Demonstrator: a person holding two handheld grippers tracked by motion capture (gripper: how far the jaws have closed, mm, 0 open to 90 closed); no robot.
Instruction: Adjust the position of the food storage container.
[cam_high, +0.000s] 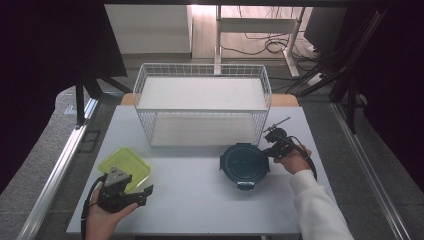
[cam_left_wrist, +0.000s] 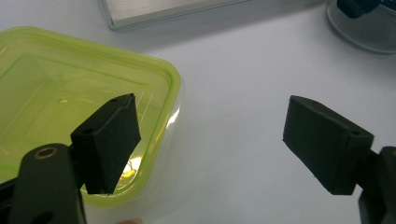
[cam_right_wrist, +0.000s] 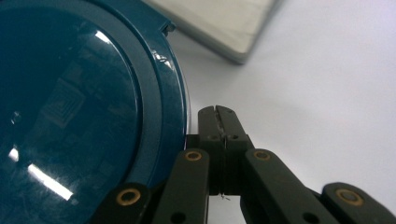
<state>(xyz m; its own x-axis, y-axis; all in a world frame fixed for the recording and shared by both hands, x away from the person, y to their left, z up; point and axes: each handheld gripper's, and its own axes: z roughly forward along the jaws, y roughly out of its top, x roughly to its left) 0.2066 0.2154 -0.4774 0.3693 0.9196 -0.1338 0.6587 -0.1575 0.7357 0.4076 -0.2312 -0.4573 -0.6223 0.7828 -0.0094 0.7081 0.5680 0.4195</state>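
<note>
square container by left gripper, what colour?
Translucent yellow-green container; clearest in the left gripper view.

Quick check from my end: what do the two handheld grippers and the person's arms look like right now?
Both grippers are black. The left gripper carries a grey three-cornered plate on top and has blocky black pads on arms with brass-coloured pivot rings; a black cable loops beside it. The right gripper has the same black linkage arms with brass-coloured rings, and a black cable curving past the hand. A white sleeve covers the right forearm.

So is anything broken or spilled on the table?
Nothing stands out. The green container and the round blue container both sit flat with lids on, and the white wire rack stands upright. No spills show.
</note>
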